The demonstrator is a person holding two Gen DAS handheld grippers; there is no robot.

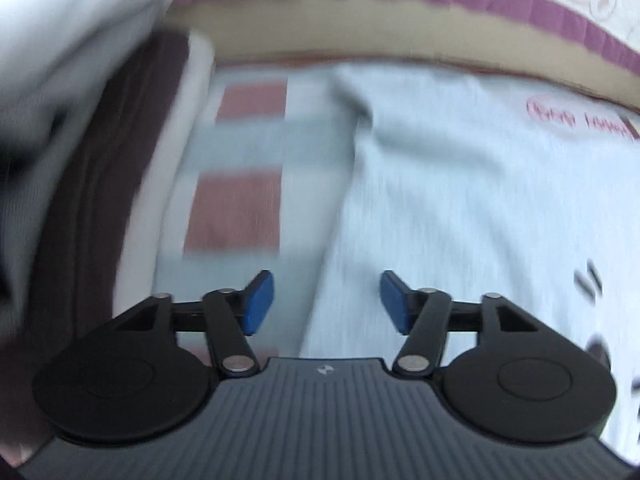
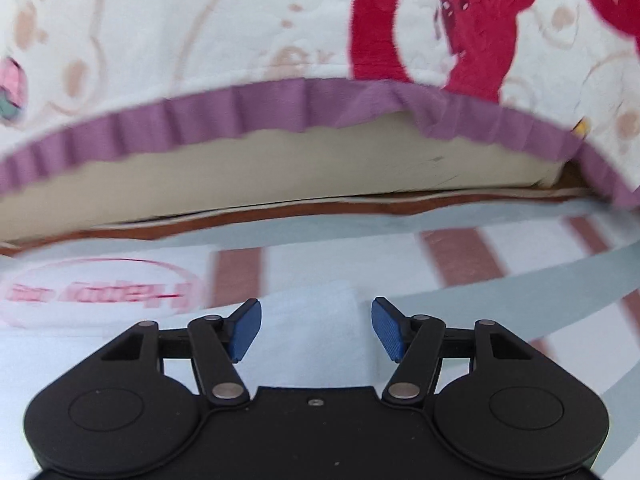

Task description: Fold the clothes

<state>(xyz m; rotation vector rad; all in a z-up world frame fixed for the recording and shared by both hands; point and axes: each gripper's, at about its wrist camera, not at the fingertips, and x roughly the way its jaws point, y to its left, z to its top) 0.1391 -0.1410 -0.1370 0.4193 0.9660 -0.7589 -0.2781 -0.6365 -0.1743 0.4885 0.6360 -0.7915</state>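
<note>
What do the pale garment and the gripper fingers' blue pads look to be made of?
The garment looks like soft matte knit cloth, probably cotton: it wrinkles and shows a fine ribbed grain, though blur hides detail. The blue pads on the right gripper's fingers look like textured rubber or plastic, with a dull woven-looking surface and no shine.

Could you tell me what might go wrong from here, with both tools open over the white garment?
1. The left tool is open, its view motion-blurred; a fast grab may miss the white garment.
2. The right tool could pinch the striped sheet along with the garment's edge.
3. The pile on the left could get snagged.
</note>
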